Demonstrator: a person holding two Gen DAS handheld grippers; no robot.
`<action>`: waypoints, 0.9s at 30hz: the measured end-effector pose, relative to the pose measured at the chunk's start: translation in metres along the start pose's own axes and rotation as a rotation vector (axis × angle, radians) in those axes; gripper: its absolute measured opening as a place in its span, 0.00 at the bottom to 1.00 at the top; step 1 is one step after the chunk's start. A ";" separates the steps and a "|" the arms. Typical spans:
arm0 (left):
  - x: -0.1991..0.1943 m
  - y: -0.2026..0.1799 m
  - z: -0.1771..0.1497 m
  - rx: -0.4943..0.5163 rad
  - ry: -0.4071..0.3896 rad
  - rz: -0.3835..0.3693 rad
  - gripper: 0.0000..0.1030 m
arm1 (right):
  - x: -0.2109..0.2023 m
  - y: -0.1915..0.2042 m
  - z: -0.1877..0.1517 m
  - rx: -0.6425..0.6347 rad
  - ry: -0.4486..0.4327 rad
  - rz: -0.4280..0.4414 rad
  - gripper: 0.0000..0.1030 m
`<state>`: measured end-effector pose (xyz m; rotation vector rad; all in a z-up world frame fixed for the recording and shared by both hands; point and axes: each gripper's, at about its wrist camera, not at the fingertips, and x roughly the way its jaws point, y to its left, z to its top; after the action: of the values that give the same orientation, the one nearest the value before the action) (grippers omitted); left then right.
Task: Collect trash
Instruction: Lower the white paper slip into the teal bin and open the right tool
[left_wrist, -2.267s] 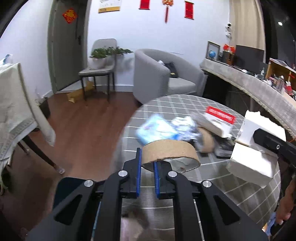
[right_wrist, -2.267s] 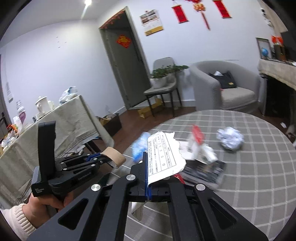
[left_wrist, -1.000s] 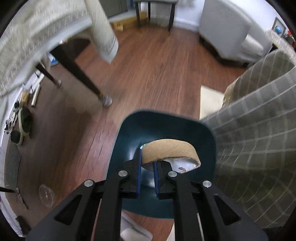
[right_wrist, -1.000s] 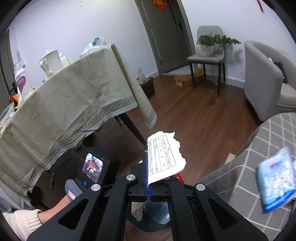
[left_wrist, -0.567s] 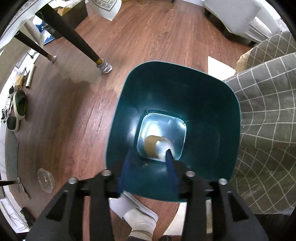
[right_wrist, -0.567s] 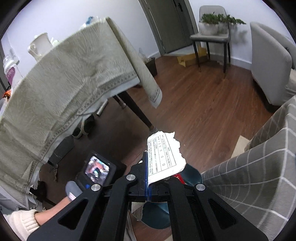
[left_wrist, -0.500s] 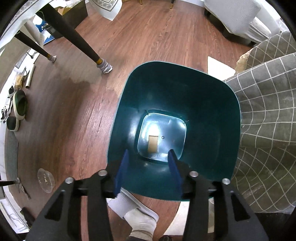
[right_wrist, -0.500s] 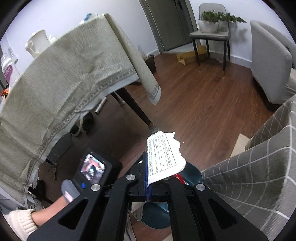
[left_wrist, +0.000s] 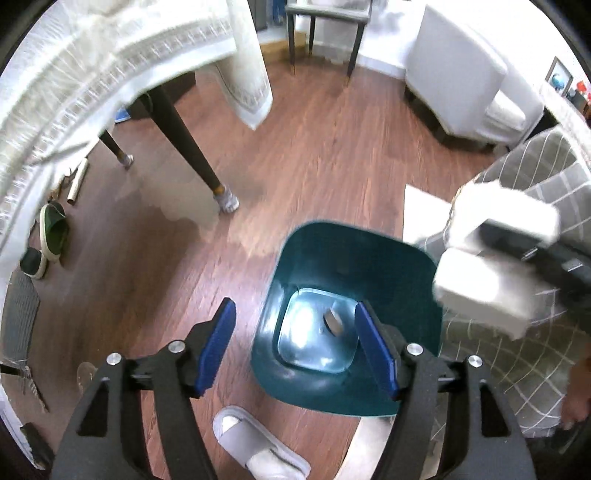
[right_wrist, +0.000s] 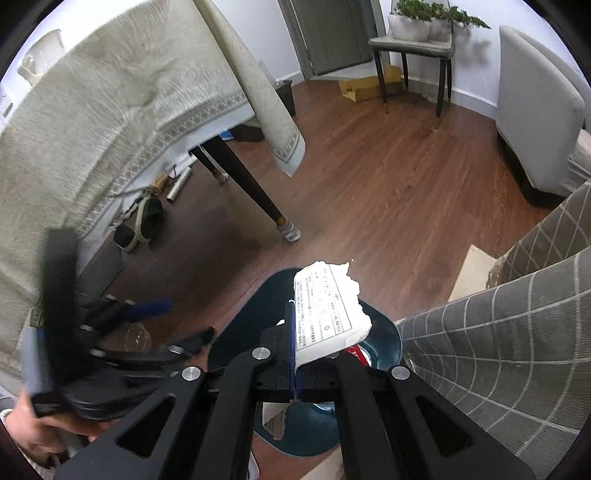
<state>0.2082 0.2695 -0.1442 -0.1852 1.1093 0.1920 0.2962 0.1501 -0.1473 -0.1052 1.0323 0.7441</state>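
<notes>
Our left gripper (left_wrist: 295, 347) has just been opening, fingers wide and empty; the tape roll (left_wrist: 333, 322) lies in the bin (left_wrist: 354, 254) at lower centre. Our right gripper (right_wrist: 295, 354) pinches the torn paper (right_wrist: 328, 310) above it, undropped.

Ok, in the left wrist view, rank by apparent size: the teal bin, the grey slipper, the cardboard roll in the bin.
1. teal bin
2. grey slipper, cut off by the frame edge
3. cardboard roll, smallest, though it lies farthest from the camera
</notes>
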 end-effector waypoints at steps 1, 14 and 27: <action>-0.004 0.000 0.001 -0.002 -0.014 0.000 0.68 | 0.006 0.000 -0.001 0.001 0.013 -0.006 0.00; -0.074 0.015 0.015 -0.057 -0.205 -0.042 0.56 | 0.073 0.010 -0.019 0.000 0.162 -0.033 0.00; -0.118 0.025 0.017 -0.090 -0.290 -0.078 0.47 | 0.138 0.030 -0.053 -0.061 0.343 -0.101 0.00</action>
<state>0.1657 0.2904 -0.0316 -0.2712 0.8041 0.1925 0.2798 0.2217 -0.2790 -0.3443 1.3198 0.6781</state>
